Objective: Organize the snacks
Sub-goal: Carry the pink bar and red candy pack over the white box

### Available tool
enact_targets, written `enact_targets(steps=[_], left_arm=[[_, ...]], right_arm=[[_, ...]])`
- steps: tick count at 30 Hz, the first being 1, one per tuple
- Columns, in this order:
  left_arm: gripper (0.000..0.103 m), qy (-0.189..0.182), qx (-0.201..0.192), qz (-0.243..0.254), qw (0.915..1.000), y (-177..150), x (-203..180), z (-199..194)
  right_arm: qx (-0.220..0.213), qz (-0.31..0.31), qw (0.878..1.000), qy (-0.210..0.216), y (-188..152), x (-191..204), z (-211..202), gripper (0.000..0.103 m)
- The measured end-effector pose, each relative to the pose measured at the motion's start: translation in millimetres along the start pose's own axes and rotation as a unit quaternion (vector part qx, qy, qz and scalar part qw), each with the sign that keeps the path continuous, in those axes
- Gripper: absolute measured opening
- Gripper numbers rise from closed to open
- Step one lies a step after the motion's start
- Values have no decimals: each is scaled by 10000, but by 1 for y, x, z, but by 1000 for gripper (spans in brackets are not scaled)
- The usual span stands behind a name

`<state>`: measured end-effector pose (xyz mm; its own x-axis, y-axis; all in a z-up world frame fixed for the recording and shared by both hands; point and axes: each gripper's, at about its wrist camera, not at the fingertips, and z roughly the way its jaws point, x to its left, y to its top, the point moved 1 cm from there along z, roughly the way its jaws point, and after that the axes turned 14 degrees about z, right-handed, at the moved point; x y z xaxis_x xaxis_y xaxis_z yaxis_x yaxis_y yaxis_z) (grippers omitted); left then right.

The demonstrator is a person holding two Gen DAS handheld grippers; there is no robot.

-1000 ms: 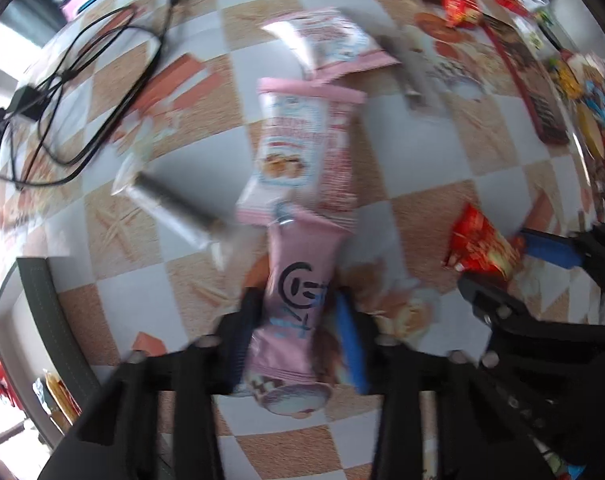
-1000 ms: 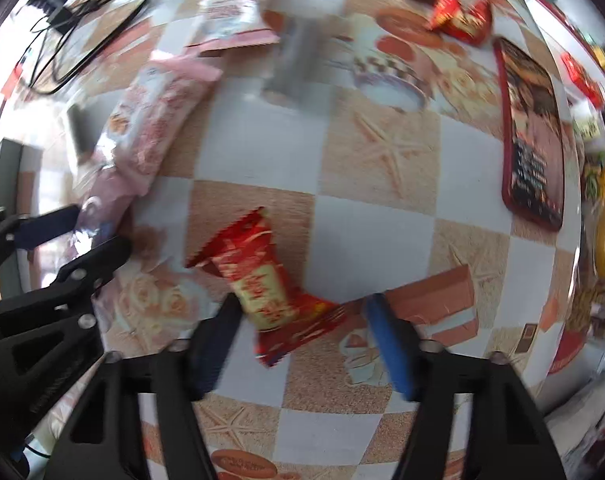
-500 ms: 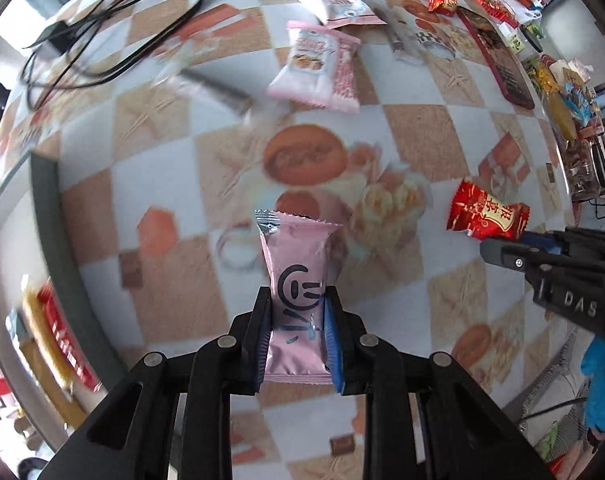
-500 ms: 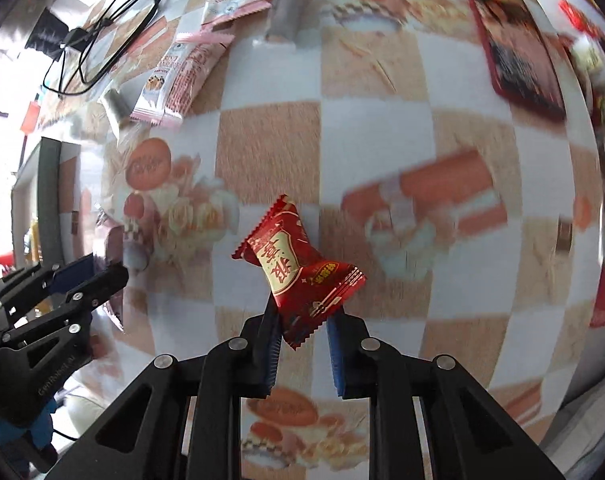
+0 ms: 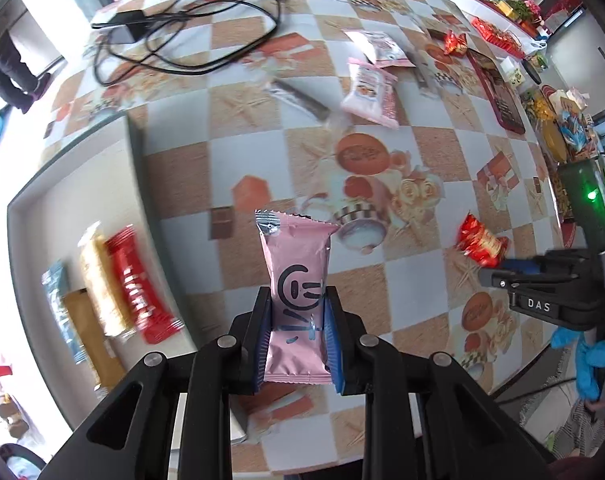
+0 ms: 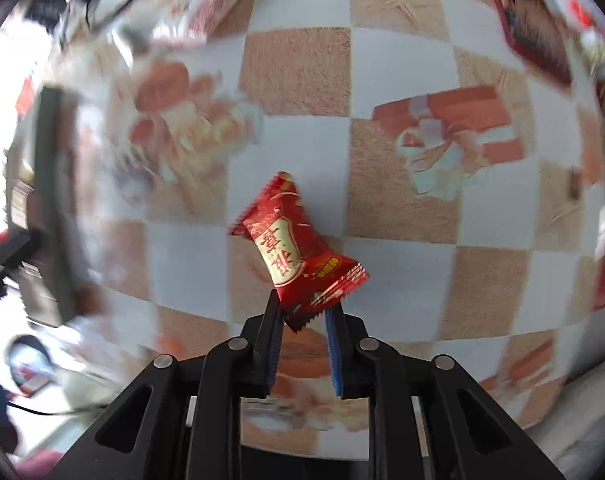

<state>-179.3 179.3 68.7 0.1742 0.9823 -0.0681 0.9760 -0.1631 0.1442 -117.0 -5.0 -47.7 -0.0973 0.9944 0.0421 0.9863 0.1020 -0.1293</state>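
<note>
Left gripper [image 5: 298,320] clamped on a pink snack packet [image 5: 296,280], jaws pressed to both long sides of its lower half; packet upright, lifted off the desk [image 5: 182,168], upper sealed end free, bottom seam resting between the blue pads. Below it, a checkered printed cloth covering the desk.

Right gripper [image 6: 302,320] closed on a red candy packet [image 6: 294,248], pinched only at one crimped corner, the rest tilted up and to the left, clear of the cloth. Same red packet [image 5: 480,242] seen from the left wrist near the desk's right edge, partly blurred, with the right gripper [image 5: 498,274] side-on and a blue-gloved hand [image 5: 586,360] cut off at the frame's rim.

Beyond the desk's left edge, a pale tray [image 5: 54,216] with a dark rim, holding a red packet [image 5: 136,284], a yellow one [image 5: 98,280], a tan one [image 5: 86,336] and a blue one [image 5: 60,312], all smeared by motion, print unreadable.

Toward the desk's far edge: a black cable [image 5: 190,36], a pink-and-white bag [image 5: 372,94], another pale bag [image 5: 380,48], a clear-wrapped dark stick [image 5: 298,98], a small red candy [image 5: 454,44]. Near the far right corner, a dark red flat object [image 5: 498,92], identity unclear. Right wrist view heavily blurred away from the centre; items along its edges indistinct.
</note>
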Motion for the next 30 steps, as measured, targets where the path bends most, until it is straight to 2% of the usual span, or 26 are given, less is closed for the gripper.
enact_targets(steps=[1, 3, 7, 11, 12, 13, 15, 19, 30], left_arm=[[27, 25, -15, -11, 10000, -3, 4, -2], [27, 46, -28, -68, 10000, -12, 12, -6], [27, 81, 6, -252, 9997, -30, 32, -16], [27, 143, -19, -413, 9990, -40, 44, -22], [27, 157, -32, -460, 9988, -43, 48, -23], [27, 166, -38, -521, 9985, -47, 52, -25], [27, 172, -32, -646, 9978, -53, 60, -25], [27, 196, -20, -857, 9961, -64, 74, -25], [27, 313, -59, -1413, 9895, -95, 111, -32]], right_arm=[[-105, -51, 9999, -20, -2, 1, -3, 75], [-306, -211, 9993, 30, -3, 7, -9, 78], [-274, -537, 9979, -237, 0, 29, 1, 77], [-155, -513, 9980, -334, 1, 40, 11, 44], [-149, -471, 9982, -326, 1, 42, 11, 38], [-128, -423, 9986, -294, 4, 34, 8, 23], [-72, -267, 9995, -166, 21, 32, 2, 21], [-137, -156, 9995, 225, 16, 47, -17, 20], [-403, -1126, 9896, 794, -6, 141, -75, 19]])
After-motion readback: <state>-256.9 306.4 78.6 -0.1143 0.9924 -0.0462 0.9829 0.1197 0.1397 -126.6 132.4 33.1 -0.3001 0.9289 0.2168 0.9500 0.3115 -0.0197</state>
